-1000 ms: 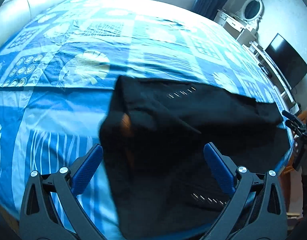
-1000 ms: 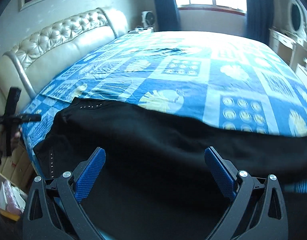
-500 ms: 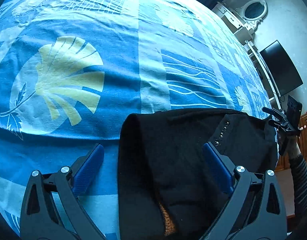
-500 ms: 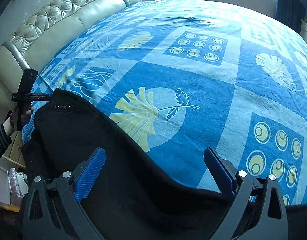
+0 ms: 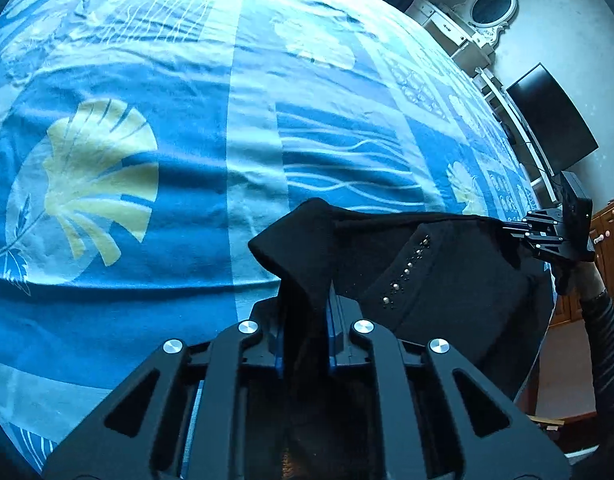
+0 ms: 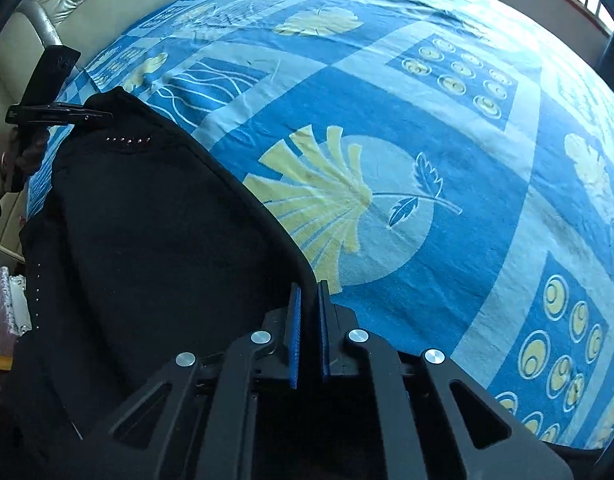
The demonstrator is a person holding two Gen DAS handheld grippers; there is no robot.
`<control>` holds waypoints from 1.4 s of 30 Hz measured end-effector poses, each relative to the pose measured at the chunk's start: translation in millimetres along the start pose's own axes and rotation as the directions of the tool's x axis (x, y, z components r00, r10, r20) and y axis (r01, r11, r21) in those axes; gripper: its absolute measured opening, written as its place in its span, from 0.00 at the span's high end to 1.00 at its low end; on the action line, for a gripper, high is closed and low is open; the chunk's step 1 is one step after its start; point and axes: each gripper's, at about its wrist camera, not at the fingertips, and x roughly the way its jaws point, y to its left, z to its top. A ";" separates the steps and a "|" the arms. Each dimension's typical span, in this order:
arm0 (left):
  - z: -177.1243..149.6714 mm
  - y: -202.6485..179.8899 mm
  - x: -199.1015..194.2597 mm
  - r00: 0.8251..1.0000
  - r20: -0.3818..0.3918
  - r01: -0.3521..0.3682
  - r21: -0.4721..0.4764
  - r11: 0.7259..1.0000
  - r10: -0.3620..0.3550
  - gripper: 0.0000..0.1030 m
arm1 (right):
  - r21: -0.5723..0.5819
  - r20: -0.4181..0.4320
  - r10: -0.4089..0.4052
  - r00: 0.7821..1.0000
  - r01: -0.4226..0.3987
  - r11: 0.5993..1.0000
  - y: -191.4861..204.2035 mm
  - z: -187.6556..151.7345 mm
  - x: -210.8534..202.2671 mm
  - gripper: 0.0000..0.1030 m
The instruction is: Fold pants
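Since a second ago both grippers have been closed from wide apart: the left gripper (image 5: 305,320) and right gripper (image 6: 309,320) fingers are now clamped on the black pants (image 5: 427,272) at the bed's (image 5: 187,184) near edge, apparently ready for the fold.

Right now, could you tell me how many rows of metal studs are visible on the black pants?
3. In the right wrist view, one short row sits near the far corner and another runs along the left edge. The left wrist view shows one row; possibly the same, and others may be hidden in folds.
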 end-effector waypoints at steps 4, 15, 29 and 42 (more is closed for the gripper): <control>-0.1 -10.3 -32.8 0.996 0.084 0.037 0.006 0.999 -0.038 0.87 | -0.001 0.125 -0.123 0.984 0.125 0.992 13.7 -6.7 -43.0 0.93; -88.4 -48.7 -95.1 0.986 0.165 0.027 0.052 0.998 -0.035 0.88 | -0.093 0.293 -0.331 0.897 0.372 0.924 114.2 -101.7 -95.7 0.93; -201.9 -43.3 -79.0 0.990 0.120 -0.078 -0.023 0.997 0.080 0.53 | -0.135 0.197 -0.387 0.901 0.416 0.899 172.3 -186.1 -32.0 0.88; -260.9 -31.8 -115.2 0.973 0.228 0.113 -0.379 0.918 -0.025 0.30 | 0.549 0.313 0.098 0.945 -0.264 0.793 86.4 -226.0 -76.1 0.52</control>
